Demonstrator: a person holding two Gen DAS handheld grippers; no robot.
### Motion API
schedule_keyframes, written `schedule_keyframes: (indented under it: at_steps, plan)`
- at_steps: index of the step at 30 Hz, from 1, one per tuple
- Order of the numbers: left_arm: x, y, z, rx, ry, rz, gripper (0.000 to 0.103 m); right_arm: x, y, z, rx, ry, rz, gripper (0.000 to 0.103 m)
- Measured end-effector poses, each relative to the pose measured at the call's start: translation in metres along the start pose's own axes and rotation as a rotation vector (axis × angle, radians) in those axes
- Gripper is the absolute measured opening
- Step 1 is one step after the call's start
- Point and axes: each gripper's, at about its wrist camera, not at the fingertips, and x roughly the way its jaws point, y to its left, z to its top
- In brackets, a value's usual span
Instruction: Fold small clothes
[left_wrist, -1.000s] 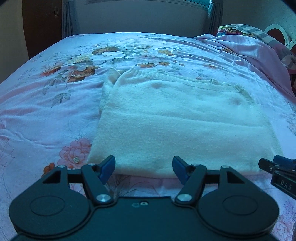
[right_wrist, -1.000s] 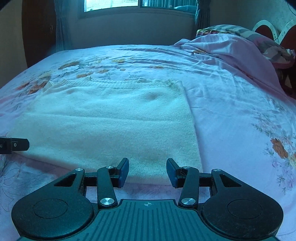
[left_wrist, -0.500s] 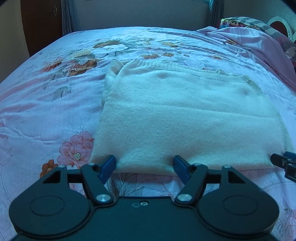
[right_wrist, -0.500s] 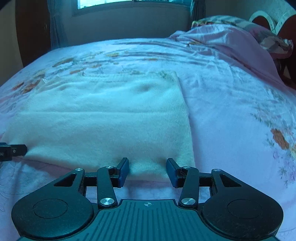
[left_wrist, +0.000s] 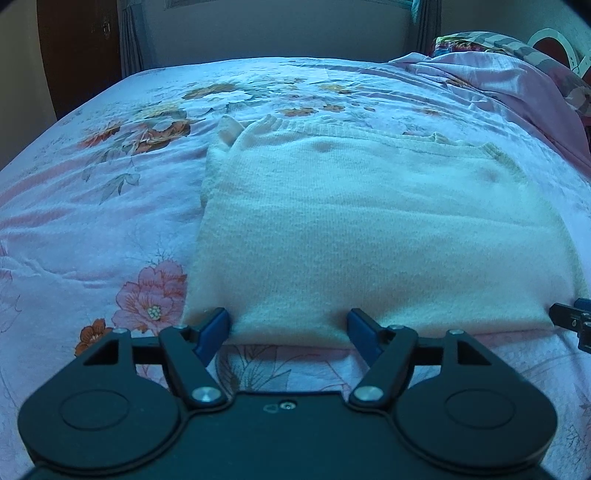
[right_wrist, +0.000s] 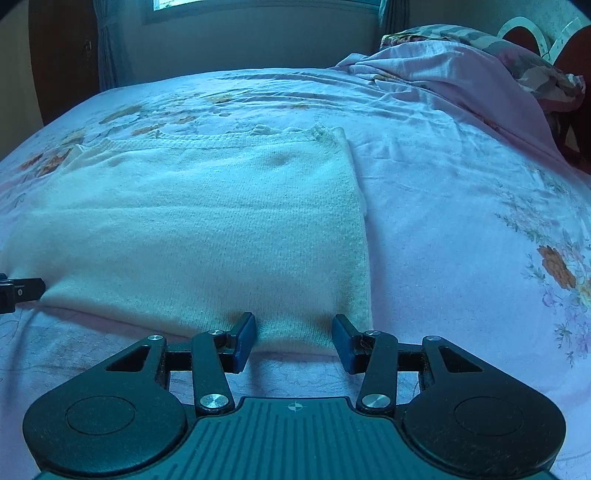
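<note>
A cream knitted sweater (left_wrist: 369, 221), folded into a rectangle, lies flat on the floral pink bedsheet (left_wrist: 92, 229). My left gripper (left_wrist: 288, 330) is at the sweater's near-left corner. Its jaws are opening, and the near folded edge lies between the blue pads without being pinched. My right gripper (right_wrist: 293, 341) straddles the near-right corner of the sweater (right_wrist: 207, 229); it is open, with the cloth edge loose between its pads. The right gripper's tip (left_wrist: 570, 321) shows at the right edge of the left wrist view. The left gripper's tip (right_wrist: 18, 291) shows at the left edge of the right wrist view.
A bunched pink blanket (right_wrist: 461, 74) and patterned pillows (right_wrist: 517, 62) are piled at the bed's far right. A wall with a window and curtains (right_wrist: 110, 48) stands beyond the bed. A dark wooden door (left_wrist: 77, 51) is at the far left.
Both grippers have come forward to the sweater's near edge, which now lies between each pair of pads. The left jaws stand slightly wider.
</note>
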Motion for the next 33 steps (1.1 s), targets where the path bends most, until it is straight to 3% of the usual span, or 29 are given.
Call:
schedule_keyframes:
  at_steps: [3, 7, 11, 18, 22, 30, 33]
  plan:
    - [-0.004, 0.0, 0.002, -0.006, 0.013, -0.002, 0.07, -0.009, 0.002, 0.005, -0.005, 0.019, -0.005, 0.045]
    - [-0.011, 0.006, 0.0, -0.027, 0.02, -0.017, 0.07, -0.034, 0.002, 0.004, 0.018, -0.056, 0.01, 0.046]
    - [-0.015, 0.013, -0.002, -0.051, 0.004, 0.026, 0.07, -0.042, 0.005, 0.008, 0.028, -0.088, 0.058, 0.046]
    - [-0.004, 0.026, 0.004, -0.139, 0.05, 0.012, 0.071, -0.023, 0.03, 0.02, -0.003, -0.087, 0.166, 0.046]
    - [-0.013, 0.034, 0.009, -0.184, 0.034, 0.016, 0.07, 0.004, 0.037, 0.013, -0.072, -0.019, 0.14, 0.046]
    - [-0.01, 0.048, 0.035, -0.184, 0.019, 0.0, 0.07, -0.005, 0.026, 0.016, -0.012, -0.052, 0.163, 0.049]
    - [0.0, 0.059, 0.039, -0.226, 0.039, -0.037, 0.07, -0.004, 0.032, 0.02, -0.01, -0.046, 0.17, 0.05]
